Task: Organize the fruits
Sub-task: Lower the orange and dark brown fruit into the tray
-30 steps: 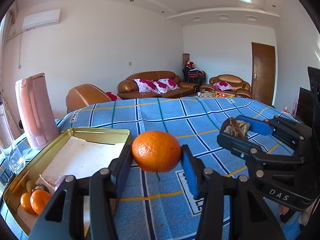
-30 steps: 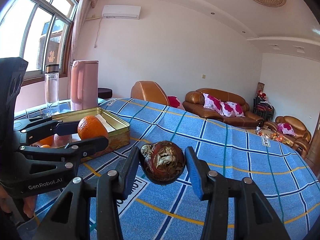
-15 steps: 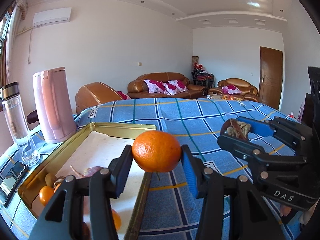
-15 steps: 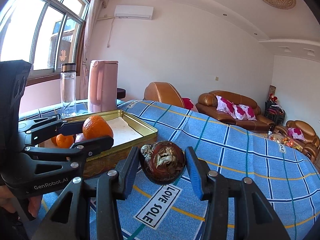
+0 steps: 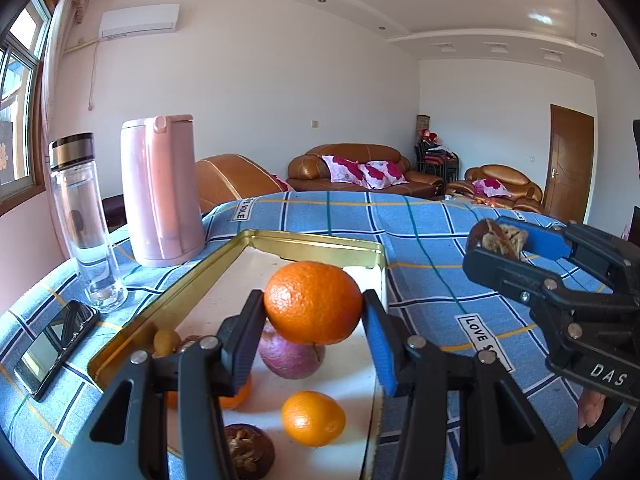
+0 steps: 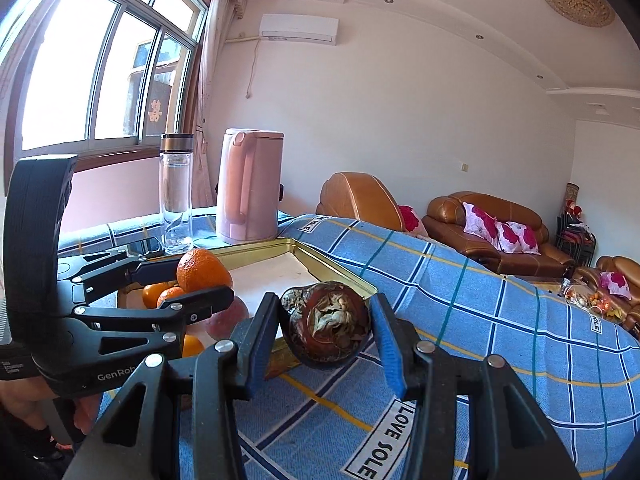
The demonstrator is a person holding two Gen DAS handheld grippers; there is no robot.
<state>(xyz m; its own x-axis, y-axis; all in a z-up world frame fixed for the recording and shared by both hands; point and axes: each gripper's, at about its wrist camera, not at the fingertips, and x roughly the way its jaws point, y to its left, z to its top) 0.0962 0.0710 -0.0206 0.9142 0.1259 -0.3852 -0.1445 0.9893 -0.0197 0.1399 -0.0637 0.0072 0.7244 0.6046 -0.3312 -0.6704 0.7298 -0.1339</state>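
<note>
Kettle [image 5: 160,190] and bottle [image 5: 82,220] behind the tin [image 5: 320,242] — phone [image 5: 54,346] left.

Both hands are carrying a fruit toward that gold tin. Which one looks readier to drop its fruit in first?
Left, probably. The left gripper holds its orange already above the gold tin, over fruit lying inside. The right gripper holds its dark brown fruit over the blue cloth, short of the tin's rim.
</note>
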